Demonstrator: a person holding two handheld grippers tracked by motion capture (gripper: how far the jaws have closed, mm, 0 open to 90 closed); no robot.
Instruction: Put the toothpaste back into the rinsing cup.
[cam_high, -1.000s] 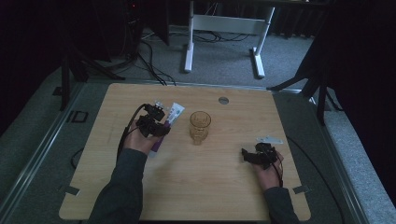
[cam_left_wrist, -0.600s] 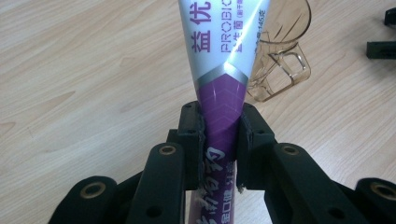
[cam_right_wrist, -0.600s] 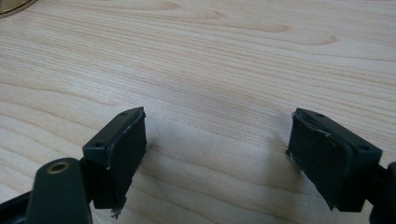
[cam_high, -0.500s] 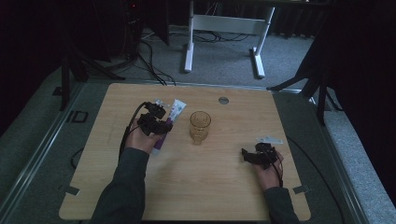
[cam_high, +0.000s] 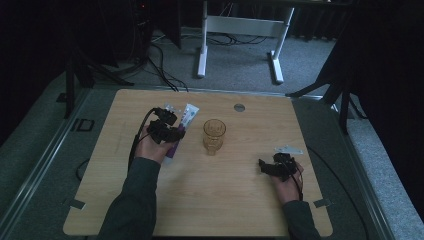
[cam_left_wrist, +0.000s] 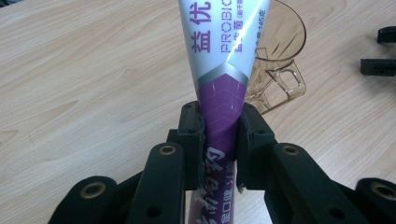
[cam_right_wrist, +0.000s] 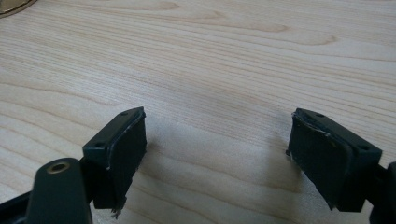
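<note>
the wooden counter (cam_high: 200, 200) is seen carrying two things near its middle: an amber glass mug (cam_high: 214, 135), standing upright, and just beside it a purple and white toothpaste tube (cam_high: 181, 127). the tube is pinched by the left claw (cam_left_wrist: 219, 140) across its purple lower part, with its white broad end pointing away from the hand and toward the mug in the left gripper view. the right claw (cam_right_wrist: 217, 149) is held spread over bare wood, well apart from the mug, with nothing between its jaws.

several risks can be judged from this. the tube is soft and is gripped on a tapering stretch, so it could be squeezed out of the pads or allowed to swing if the hand is turned quickly. the mug is light and stands unsteadied; if the tube's broad end is brought against the rim at a slant, the mug could be pushed along the counter or tipped over. if the tube is released while leaning on the rim, it may be left half out, and the mug pulled over by its weight.
</note>
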